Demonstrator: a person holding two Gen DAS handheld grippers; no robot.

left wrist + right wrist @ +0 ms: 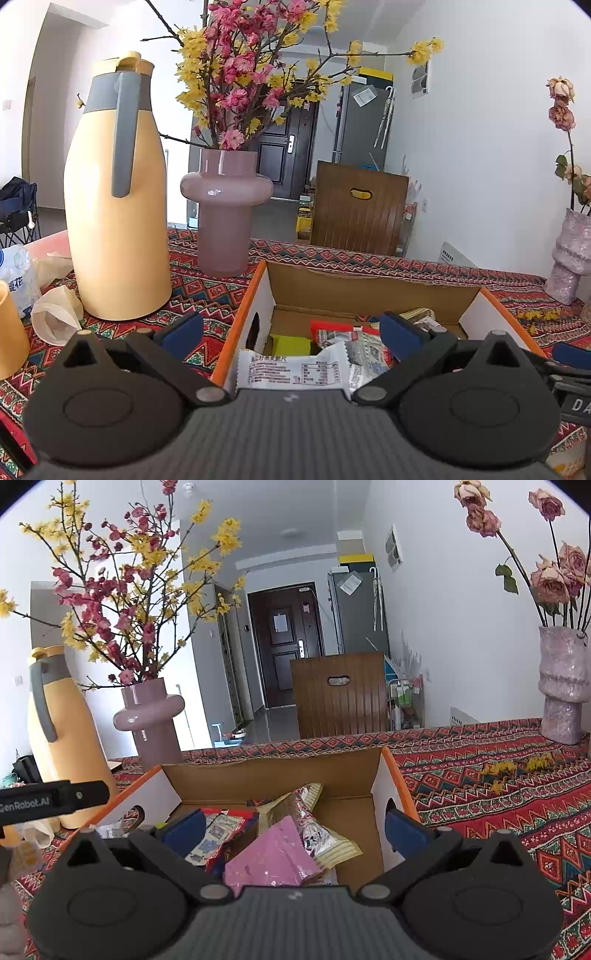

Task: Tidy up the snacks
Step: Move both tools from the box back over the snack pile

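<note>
One open cardboard box [273, 771] on the patterned tablecloth [480, 794] holds the snack packets [273, 853], their near edges cut off by the tool bodies. Left gripper [291, 332] and right gripper [295, 827] gape wide, empty, above them.

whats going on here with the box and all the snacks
A person holds a claw in each hand over an open cardboard box on the patterned tablecloth. Both the left claw and right claw are open and empty. Snack packets already lie inside: a white packet and a pink packet.
</note>
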